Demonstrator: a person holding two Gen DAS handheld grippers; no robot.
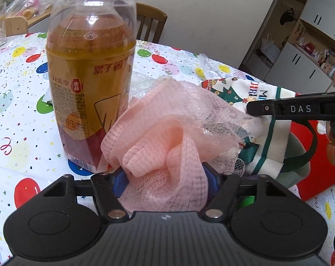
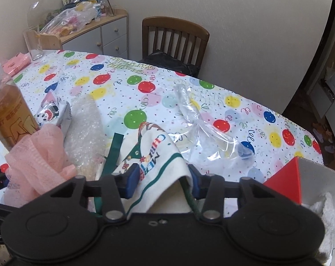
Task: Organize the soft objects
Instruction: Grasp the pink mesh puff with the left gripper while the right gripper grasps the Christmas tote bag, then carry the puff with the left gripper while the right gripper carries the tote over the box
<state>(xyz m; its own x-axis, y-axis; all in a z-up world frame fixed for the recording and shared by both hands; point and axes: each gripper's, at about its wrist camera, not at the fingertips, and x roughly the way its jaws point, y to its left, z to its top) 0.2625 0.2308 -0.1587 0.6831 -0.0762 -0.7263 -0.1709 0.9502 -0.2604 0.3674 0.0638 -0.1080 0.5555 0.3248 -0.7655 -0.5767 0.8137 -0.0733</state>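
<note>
**Both grippers holding soft items beside the bottle**

I have the left gripper point(image 1: 165, 182) with its 2 blue-padded fingers point(image 1: 119, 182) pressed in on the pink mesh sponge point(image 1: 167, 128), which bunches up between them just to the right of the drink bottle point(image 1: 89, 77). The bottle stands upright on the surface point(image 1: 16, 110), and I use it as my landmark. The surface wears a white cloth printed with coloured balloons and confetti.

My right gripper point(image 2: 161, 180) has its fingers point(image 2: 132, 180) partly closed around a fold of the Christmas-print cloth point(image 2: 158, 155), cream with green trim and a green strap; the cloth lies further right of the bottle, touching the pink sponge. Beyond the sponge, to the bottle's right, I see a sheet of bubble wrap point(image 2: 85, 128), and further right again a crumpled clear plastic bag point(image 2: 209, 137). Just behind the bottle lies a small packet with a panda print point(image 2: 54, 113). A red box point(image 2: 287, 179) sits at the surface's near right edge, far from the bottle.

Past the surface's far edge stands a wooden chair point(image 2: 176, 40) against a plain wall. Left of it is a low cabinet with drawers point(image 2: 109, 37), its top crowded with bags and clutter. A clear glass point(image 2: 33, 42) stands far behind the bottle.
</note>
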